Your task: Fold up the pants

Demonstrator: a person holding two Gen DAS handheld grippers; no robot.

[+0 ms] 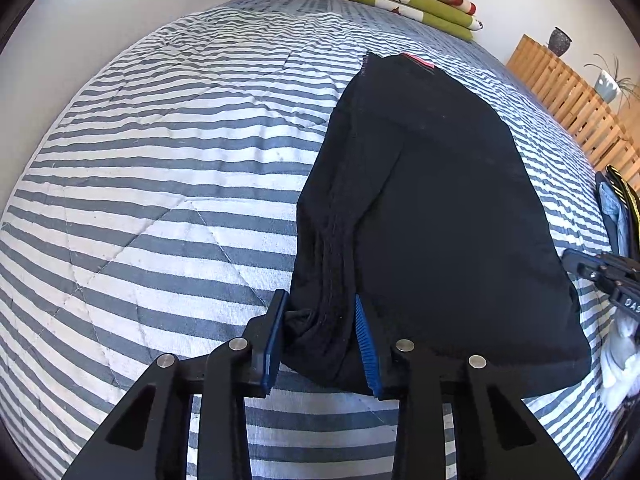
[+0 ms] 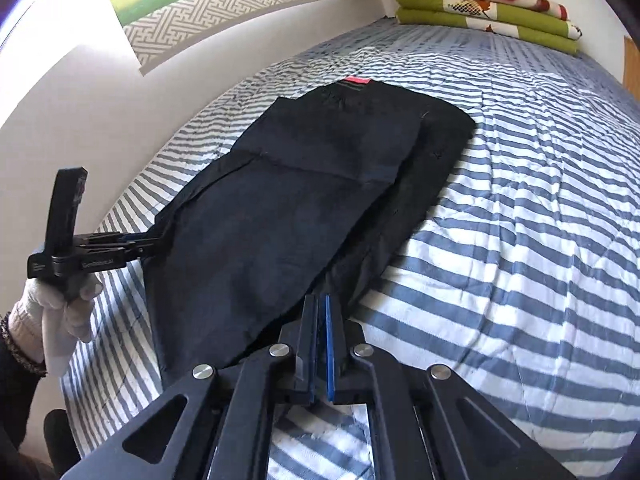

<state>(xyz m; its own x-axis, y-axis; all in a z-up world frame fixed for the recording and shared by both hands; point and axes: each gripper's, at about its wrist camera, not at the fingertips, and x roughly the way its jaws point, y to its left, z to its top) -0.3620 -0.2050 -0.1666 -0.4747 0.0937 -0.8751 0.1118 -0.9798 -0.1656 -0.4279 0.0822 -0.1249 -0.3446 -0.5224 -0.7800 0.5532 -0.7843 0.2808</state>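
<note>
Left wrist view showed black pants point(image 1: 432, 200) lying lengthwise on a striped bed point(image 1: 140, 200), left hand-held gripper point(image 1: 320, 340) pinching the bunched hem, right hand-held gripper point(image 2: 322, 340) pressed together on the other corner, likely for folding

My bed point(image 2: 520, 208) carries black pants point(image 2: 304, 184) lengthwise at centre, with folded blankets point(image 2: 488, 12) at one o'clock.

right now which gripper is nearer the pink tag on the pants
Neither clearly: both the left gripper and the right gripper grip the near end of the pants, opposite the pink tag.
</note>
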